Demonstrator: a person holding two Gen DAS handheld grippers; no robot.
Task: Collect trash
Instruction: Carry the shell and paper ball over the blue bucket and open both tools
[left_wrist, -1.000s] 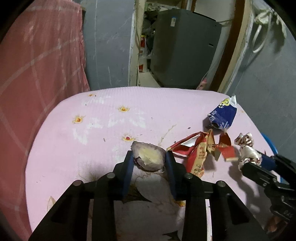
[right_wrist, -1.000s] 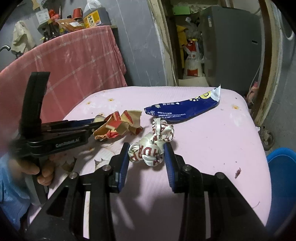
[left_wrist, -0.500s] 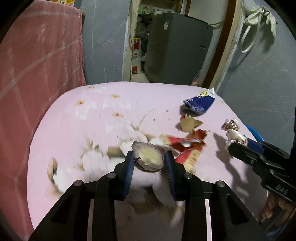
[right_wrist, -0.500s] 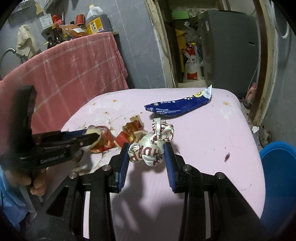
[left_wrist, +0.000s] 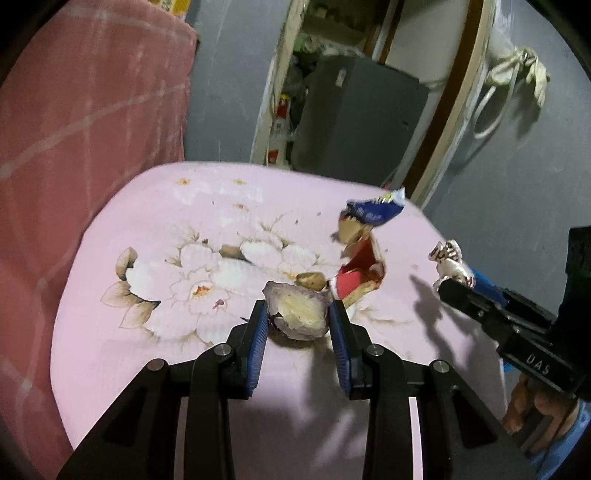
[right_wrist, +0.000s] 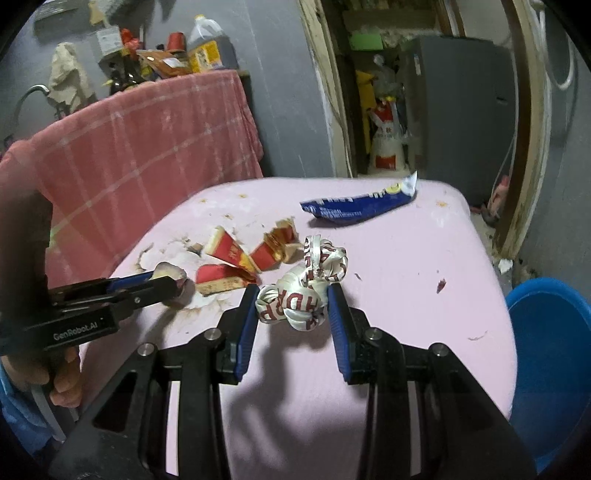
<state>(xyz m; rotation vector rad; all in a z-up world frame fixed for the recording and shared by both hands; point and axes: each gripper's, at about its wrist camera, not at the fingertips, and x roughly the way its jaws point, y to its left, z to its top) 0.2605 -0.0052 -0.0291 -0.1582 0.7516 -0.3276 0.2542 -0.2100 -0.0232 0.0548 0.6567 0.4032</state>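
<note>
My left gripper (left_wrist: 297, 325) is shut on a purple-skinned food scrap (left_wrist: 297, 314) with pale yellow flesh, held above the pink table (left_wrist: 221, 206). My right gripper (right_wrist: 291, 306) is shut on a crumpled white wrapper (right_wrist: 303, 291) with red letters, also lifted above the table. On the table lie torn red and gold wrapper pieces (right_wrist: 240, 262) and a blue snack packet (right_wrist: 358, 206). In the left wrist view the red pieces (left_wrist: 360, 269) and the blue packet (left_wrist: 375, 212) lie ahead to the right, and the right gripper (left_wrist: 454, 273) shows with its wrapper.
A blue bin (right_wrist: 550, 354) stands right of the table, below its edge. A red checked cloth (right_wrist: 147, 147) hangs behind the table on the left. A doorway with a grey cabinet (left_wrist: 354, 118) lies beyond the far edge. Small crumbs (right_wrist: 439, 284) dot the table.
Both grippers have risen and drawn back from the table with their loads still held. More of the flower-printed table top shows under the left gripper.
</note>
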